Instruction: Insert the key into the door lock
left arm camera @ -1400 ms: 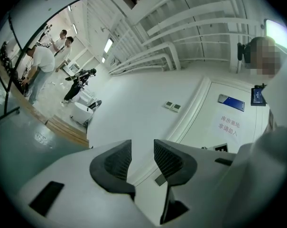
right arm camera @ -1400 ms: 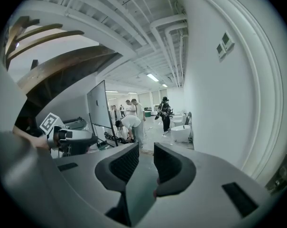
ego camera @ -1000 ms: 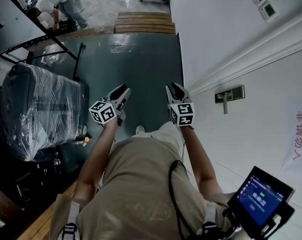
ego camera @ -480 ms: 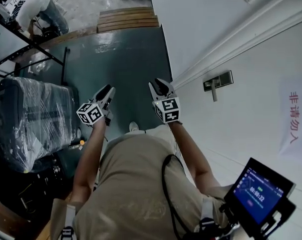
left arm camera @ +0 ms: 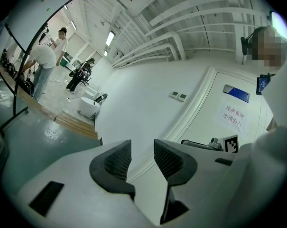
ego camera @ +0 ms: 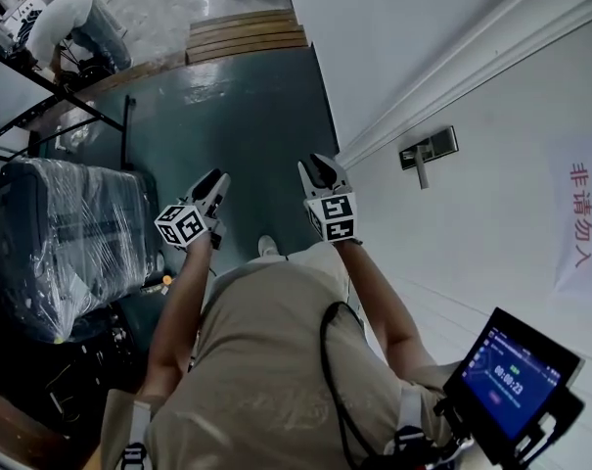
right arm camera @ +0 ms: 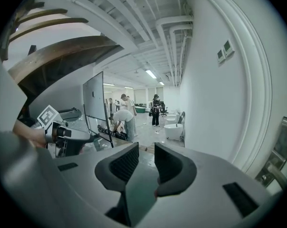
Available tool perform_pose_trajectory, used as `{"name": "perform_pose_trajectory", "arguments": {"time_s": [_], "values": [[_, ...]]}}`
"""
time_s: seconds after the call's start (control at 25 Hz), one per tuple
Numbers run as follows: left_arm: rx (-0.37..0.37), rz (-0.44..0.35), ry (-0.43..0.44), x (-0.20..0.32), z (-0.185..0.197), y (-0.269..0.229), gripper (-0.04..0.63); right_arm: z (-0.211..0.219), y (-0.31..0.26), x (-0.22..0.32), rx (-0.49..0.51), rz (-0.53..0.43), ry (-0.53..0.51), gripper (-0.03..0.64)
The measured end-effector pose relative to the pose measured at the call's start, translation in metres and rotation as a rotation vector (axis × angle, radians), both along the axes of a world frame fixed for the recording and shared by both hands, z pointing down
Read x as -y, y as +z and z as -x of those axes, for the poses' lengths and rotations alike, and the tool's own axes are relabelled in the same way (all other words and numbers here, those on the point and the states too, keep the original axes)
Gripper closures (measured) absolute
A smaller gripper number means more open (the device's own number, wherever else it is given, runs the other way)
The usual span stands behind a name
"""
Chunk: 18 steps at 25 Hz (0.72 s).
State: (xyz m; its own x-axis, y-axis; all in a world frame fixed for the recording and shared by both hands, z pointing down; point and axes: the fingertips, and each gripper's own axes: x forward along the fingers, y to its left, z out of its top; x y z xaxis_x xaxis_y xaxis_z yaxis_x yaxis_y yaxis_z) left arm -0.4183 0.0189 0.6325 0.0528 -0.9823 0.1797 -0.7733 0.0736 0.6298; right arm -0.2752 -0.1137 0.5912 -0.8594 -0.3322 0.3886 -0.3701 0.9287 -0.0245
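Head view is showing a person in a beige shirt holding both tools out over the dark green floor. The left gripper is pointing toward 1 o'clock and the right gripper toward 11 o'clock. The door lock's handle is sitting on the white door, at about 2 o'clock from the right gripper and well apart from it. A red-lettered sign is hanging at 3 o'clock, and a lit screen is glowing at 4 o'clock. A plastic-wrapped bulk is lying at 9 o'clock.

Only the gripper views are giving the jaws plainly. On the left gripper they are standing apart, with nothing but white wall showing through the gap. That view is also catching the handle at 3 o'clock, beside the right gripper's marker cube, and a blue plate above the sign.

On the right gripper the jaws are likewise standing apart and gripping nothing. The left gripper is showing at 9 o'clock, people are working far down the room, and the handle is peeking in at 4 o'clock.
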Motion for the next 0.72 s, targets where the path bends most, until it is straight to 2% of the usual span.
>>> {"name": "perform_pose_trajectory", "arguments": {"time_s": [0.32, 0.56, 0.72], "values": [[-0.030, 0.002, 0.004, -0.003, -0.003, 0.005, 0.448, -0.004, -0.002, 0.003, 0.006, -0.015, 0.009, 0.529], [0.024, -0.024, -0.035, -0.006, 0.005, -0.010, 0.449, -0.002, -0.009, 0.005, 0.019, -0.024, 0.006, 0.529], [0.027, -0.031, -0.049, -0.006, 0.013, -0.013, 0.449, 0.002, -0.011, 0.005, 0.023, -0.026, -0.001, 0.529]]}}
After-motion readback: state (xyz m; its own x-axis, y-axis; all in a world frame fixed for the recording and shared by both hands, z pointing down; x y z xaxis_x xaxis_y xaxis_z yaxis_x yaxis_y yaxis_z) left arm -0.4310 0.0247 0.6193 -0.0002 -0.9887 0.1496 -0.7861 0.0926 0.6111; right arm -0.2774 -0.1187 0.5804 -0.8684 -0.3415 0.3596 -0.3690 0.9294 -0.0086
